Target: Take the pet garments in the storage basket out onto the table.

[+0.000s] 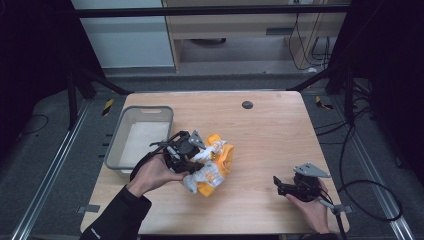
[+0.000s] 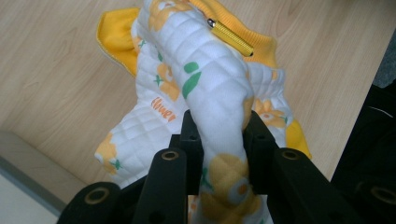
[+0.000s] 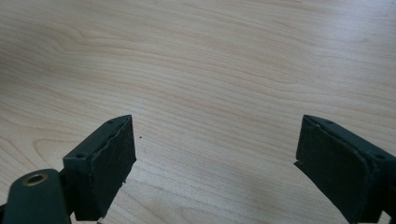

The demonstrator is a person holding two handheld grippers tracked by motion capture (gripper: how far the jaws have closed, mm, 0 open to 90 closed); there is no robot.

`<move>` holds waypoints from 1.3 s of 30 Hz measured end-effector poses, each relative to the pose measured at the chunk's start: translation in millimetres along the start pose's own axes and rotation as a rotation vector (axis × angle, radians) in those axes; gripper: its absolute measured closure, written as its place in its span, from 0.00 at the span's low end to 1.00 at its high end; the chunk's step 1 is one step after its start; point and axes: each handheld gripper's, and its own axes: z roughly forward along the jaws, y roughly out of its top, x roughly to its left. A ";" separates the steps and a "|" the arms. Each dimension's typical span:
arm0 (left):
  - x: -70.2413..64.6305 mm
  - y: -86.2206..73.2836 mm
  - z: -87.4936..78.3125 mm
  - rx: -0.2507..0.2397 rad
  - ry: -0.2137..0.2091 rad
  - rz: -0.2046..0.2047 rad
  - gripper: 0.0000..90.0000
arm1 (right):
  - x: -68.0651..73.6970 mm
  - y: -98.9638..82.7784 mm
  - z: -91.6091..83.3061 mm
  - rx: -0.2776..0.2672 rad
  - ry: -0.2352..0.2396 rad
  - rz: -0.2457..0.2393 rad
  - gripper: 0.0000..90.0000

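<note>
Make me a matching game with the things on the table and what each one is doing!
Things:
1. left tool
2. right tool
3. grey bin
4. flowery cloth

What it is like:
A. open, over bare wood
B. bunched up in the middle of the table
C. sitting at the table's left edge
D. shut on the flowery cloth

Pairs: 1-D, 2-A, 3-C, 4-B
</note>
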 end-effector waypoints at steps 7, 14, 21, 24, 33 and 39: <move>-6.1 1.9 17.4 0.024 -0.020 0.019 0.82 | -1.0 0.1 -0.5 -0.007 -0.005 0.003 0.13; -13.7 6.2 31.4 0.042 -0.037 0.045 0.82 | -1.7 -0.1 -0.6 -0.007 -0.007 0.003 0.13; -19.9 8.2 43.8 0.057 -0.051 0.061 0.82 | -2.1 -0.2 -0.9 -0.010 -0.009 0.002 0.13; -22.5 7.8 53.9 0.065 -0.058 0.062 0.81 | -2.3 -0.3 -0.8 -0.010 -0.009 0.003 0.13; -26.0 3.6 73.4 0.080 -0.086 0.064 0.81 | -2.8 -0.4 -0.8 -0.009 -0.011 0.003 0.13; -27.2 0.7 81.8 0.085 -0.092 0.067 0.80 | -2.9 -0.5 -0.9 -0.010 -0.011 -0.001 0.13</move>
